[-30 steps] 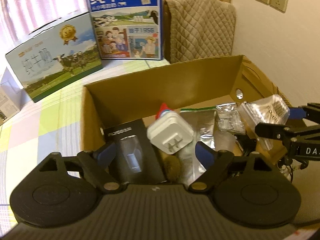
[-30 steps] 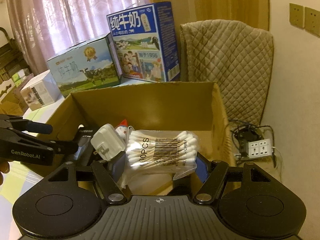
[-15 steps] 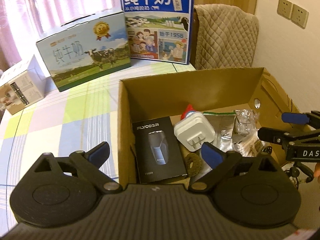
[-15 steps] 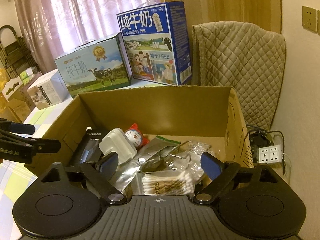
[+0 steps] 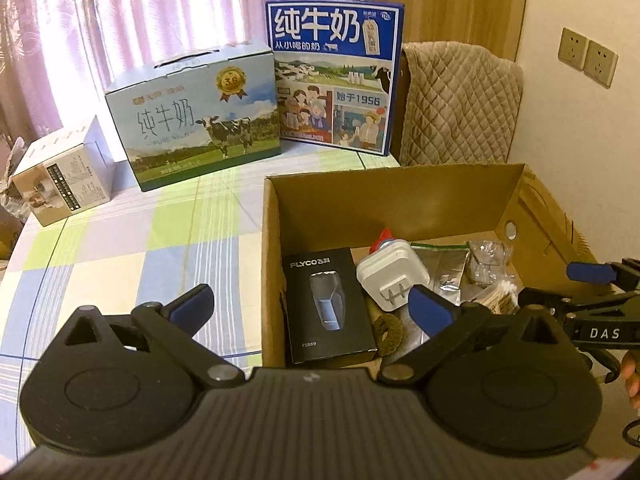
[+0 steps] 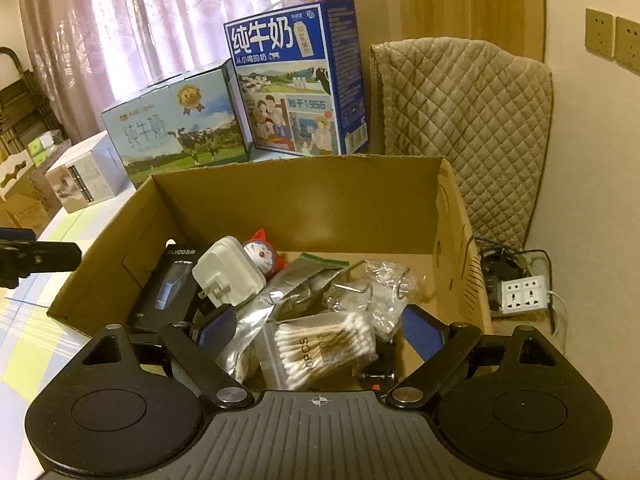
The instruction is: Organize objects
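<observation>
Cardboard box (image 6: pixel 304 204) stands open-topped on a table (image 5: pixel 120 248) covered with a checked cloth, and holds the task's items. Against its left wall lies a black shaver box (image 5: pixel 326 304), face up. Beside it rests a white plug adapter (image 5: pixel 392 274), prongs toward the camera, with a small red-and-white cat figurine (image 6: pixel 262 254) just behind it. A silver foil pouch (image 6: pixel 260 316) and a crumpled clear plastic bag (image 6: pixel 380 288) occupy the middle and right of the box floor. A pack of cotton swabs (image 6: pixel 324 346) lies at the near side, on the pouch's edge, touched by neither gripper. A brown hair tie (image 5: pixel 388 330) sits beside the shaver box at the near wall. Left gripper (image 5: pixel 310 308) is held above the box's near-left corner, jaws spread wide and holding nothing. Right gripper (image 6: pixel 320 328) is held over the near right part of the box, jaws likewise wide apart and empty, the swab pack below the gap. Behind the box stand a blue milk carton (image 5: pixel 336 76), a pale milk carton (image 5: pixel 196 116) and a small white box (image 5: pixel 60 172). A quilted cloth (image 6: pixel 464 128) drapes a chair, and a power strip (image 6: pixel 524 294) lies on the floor at right.
</observation>
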`<state>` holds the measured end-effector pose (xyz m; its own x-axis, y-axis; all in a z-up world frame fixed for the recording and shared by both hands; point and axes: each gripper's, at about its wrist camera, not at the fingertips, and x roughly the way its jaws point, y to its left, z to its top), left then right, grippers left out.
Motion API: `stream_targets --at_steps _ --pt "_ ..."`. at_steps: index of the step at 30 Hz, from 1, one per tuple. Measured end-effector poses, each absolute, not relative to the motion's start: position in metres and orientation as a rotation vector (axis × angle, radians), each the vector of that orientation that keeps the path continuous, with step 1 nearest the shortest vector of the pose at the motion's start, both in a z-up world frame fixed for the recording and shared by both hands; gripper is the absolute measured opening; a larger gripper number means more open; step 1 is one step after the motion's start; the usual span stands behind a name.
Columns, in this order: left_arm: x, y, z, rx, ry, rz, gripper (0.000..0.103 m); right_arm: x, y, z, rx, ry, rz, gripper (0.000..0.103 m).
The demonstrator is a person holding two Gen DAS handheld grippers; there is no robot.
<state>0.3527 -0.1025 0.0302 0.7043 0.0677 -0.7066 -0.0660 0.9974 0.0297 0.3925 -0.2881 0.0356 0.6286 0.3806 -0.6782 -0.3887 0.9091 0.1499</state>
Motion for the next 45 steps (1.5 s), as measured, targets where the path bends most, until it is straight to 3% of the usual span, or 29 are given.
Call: stream_targets --at_steps 24,45 --pt "0.234 -0.033 0.054 -0.052 0.729 0.073 0.102 0.275 -0.229 0.070 -0.090 0.683 0.391 0.087" --pt "0.088 0.042 0.034 -0.112 0.827 0.186 0.102 0.148 -0.136 0.060 -0.068 0.782 0.588 0.087"
